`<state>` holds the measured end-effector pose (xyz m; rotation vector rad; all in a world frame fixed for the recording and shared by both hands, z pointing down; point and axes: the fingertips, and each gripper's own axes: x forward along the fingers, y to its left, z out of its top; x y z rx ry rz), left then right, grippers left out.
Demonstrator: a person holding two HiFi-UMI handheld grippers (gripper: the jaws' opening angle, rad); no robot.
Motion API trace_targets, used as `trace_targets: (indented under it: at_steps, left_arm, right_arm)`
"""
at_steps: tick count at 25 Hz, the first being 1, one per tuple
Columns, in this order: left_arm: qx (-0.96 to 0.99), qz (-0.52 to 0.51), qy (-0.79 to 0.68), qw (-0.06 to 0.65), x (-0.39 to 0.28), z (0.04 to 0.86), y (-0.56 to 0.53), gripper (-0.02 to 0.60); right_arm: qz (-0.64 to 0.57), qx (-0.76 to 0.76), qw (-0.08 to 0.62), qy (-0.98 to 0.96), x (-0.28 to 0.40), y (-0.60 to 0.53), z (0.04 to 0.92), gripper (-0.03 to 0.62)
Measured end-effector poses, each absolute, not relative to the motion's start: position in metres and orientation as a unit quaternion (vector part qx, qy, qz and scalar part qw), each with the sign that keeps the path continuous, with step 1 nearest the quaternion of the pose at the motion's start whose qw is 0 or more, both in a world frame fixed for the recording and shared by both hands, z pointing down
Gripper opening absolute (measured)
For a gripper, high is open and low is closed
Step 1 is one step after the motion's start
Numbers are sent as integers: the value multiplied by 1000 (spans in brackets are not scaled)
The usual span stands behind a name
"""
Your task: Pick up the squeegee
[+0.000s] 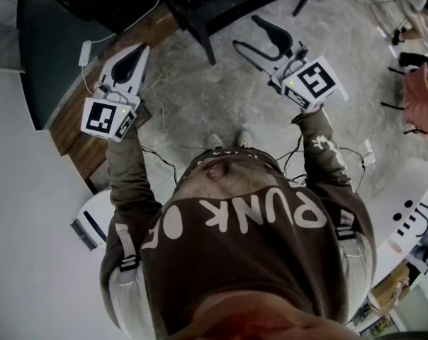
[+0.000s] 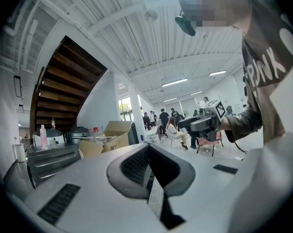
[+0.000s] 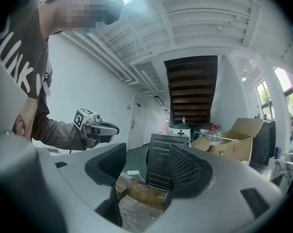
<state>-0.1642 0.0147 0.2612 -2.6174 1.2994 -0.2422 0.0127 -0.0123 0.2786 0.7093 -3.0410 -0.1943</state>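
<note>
black ribbed pads (image 2: 136, 166) of the left gripper (image 2: 149, 168) lie pressed flat together with nothing between them, so that tool is closed and empty; in the head view the left gripper (image 1: 132, 62) shows as one closed dark wedge. on the right gripper (image 3: 146, 168) the ribbed pads (image 3: 186, 170) stand about half apart with only air in the gap, gripping nothing, and from above the right gripper (image 1: 246, 32) shows its two curved jaws spread like a fork. both tools are held level, side by side and well apart, each with its marker cube (image 1: 314, 80) at the hand end, and each camera catches the other tool out to the side. through the right gap, a dark metal cabinet (image 3: 161, 163) stands directly below the wooden staircase (image 3: 192, 89), with a wooden ledge (image 3: 144, 193) at its foot and a white charger (image 3: 133, 172) with its cable just left of that. an open cardboard box (image 3: 234, 142) sits to the right of the staircase foot, and a silver pot (image 3: 180, 130) stands on the cabinet under the steps. in the left gripper view the same staircase (image 2: 64, 89) rises at the left, a pink bottle (image 2: 43, 137) below it, and a group of people (image 2: 163, 121) stands far off to its right. the person's brown sweatshirt (image 1: 256, 239) fills the lower head view above a grey stone floor (image 1: 200, 105). where the squeegee lies i cannot tell from these views.
</note>
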Motion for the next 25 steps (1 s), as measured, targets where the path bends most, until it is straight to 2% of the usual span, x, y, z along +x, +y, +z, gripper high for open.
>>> trace_targets:
  at_steps: [3, 6, 15, 25]
  left_arm:
    - [-888, -84, 441, 104, -164, 262, 13, 2]
    - [-888, -85, 441, 103, -164, 263, 12, 2]
    - [-888, -85, 440, 102, -162, 264, 12, 2]
    - [-887, -87, 441, 101, -161, 264, 14, 2]
  right_arm:
    - [-63, 225, 9, -972, 13, -13, 280, 291]
    - [-63, 223, 8, -973, 13, -14, 281, 331]
    - [-54, 204, 24, -977, 6, -12, 291, 584]
    - [-56, 203, 26, -977, 8, -9, 292, 594]
